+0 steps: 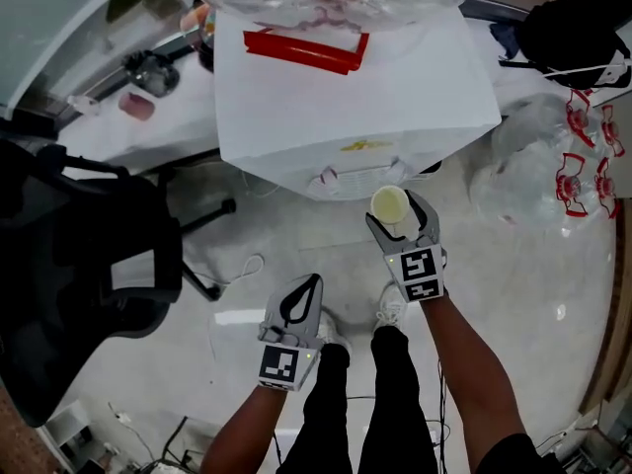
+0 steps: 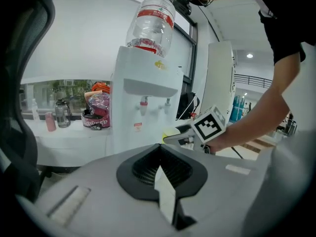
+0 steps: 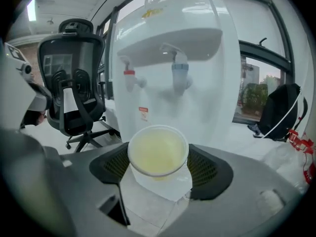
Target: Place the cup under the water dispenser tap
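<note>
A pale yellow paper cup (image 1: 388,203) sits upright between the jaws of my right gripper (image 1: 397,217), which is shut on it just in front of the white water dispenser (image 1: 355,97). In the right gripper view the cup (image 3: 157,154) lies below and in front of the red tap (image 3: 129,78) and the blue tap (image 3: 179,77), apart from both. My left gripper (image 1: 314,284) hangs lower and to the left, its jaws together with nothing in them (image 2: 159,149). In the left gripper view the dispenser (image 2: 143,83) carries a water bottle (image 2: 150,23).
A black office chair (image 1: 79,265) stands at the left. Behind it is a white desk (image 1: 148,136) with bottles and small items. A clear bag of bottles (image 1: 553,176) and a black backpack (image 1: 573,38) lie to the dispenser's right. The person's legs (image 1: 390,393) are below.
</note>
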Motion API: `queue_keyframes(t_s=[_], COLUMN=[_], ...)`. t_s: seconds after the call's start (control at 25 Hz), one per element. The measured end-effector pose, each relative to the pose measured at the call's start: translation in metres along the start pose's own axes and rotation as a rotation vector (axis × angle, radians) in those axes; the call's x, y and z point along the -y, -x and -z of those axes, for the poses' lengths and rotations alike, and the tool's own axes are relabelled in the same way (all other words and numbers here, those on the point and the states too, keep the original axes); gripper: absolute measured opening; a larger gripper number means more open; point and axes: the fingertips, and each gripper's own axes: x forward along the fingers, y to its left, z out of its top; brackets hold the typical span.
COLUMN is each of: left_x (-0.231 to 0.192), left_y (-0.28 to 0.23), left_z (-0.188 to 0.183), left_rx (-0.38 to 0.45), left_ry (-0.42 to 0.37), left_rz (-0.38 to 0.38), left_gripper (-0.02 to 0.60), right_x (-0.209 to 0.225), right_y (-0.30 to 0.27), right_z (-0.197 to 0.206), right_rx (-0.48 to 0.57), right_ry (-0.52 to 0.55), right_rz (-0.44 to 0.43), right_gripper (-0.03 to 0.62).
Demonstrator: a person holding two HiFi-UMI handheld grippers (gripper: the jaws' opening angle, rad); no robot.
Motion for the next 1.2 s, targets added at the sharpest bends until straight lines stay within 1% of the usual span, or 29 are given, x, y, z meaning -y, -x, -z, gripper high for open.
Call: queue_keyframes(t_s=[0.12, 0.24, 0.48, 0.76, 0.8, 0.84, 0.92, 1.08, 1.2], left_x=[-0.002, -0.01, -0.019, -0.015, -0.015, -0.014, -0.013, -0.014, -0.009], left_y=[0.002, -0.001, -0.012, -0.012, -0.012, -0.011, -0.008, -0.006, -0.006], left_z=[0.012, 0.022, 0.028, 0.036, 0.037, 0.038, 0.04, 0.041, 0.024], left_rx=[-0.02, -0.03, -0.015, -0.024, -0.027, -0.03, -0.038, -0.053, -0.04], left_ry=[0.012, 0.039, 0.047, 0.05, 0.052, 0.054, 0.056, 0.036, 0.021], left_rz=[-0.005, -0.028, -0.047, -0.039, -0.038, -0.039, -0.039, -0.034, -0.025], left_gripper=[0.014, 0.014, 0.014, 0.014, 0.014, 0.014, 0.014, 0.014, 0.014], right_x=[0.01, 0.019, 0.032, 0.038, 0.038, 0.038, 0.037, 0.031, 0.025], right_y=[-0.02, -0.038, -0.054, -0.061, -0.062, -0.062, -0.06, -0.045, -0.02], right_z=[0.001, 0.004, 0.02, 0.017, 0.018, 0.019, 0.02, 0.011, 0.0], right_rx=[-0.009, -0.025, -0.076, -0.058, -0.058, -0.058, -0.051, -0.023, 0.005], right_ry=[-0.015, -0.015, -0.054, -0.133, -0.142, -0.148, -0.15, -0.116, -0.124], right_rz=[0.021, 0.039, 0.07, 0.094, 0.095, 0.095, 0.095, 0.086, 0.074], right_gripper=[0.36, 0.36, 0.362, 0.371, 0.381, 0.42, 0.461, 0.468, 0.464])
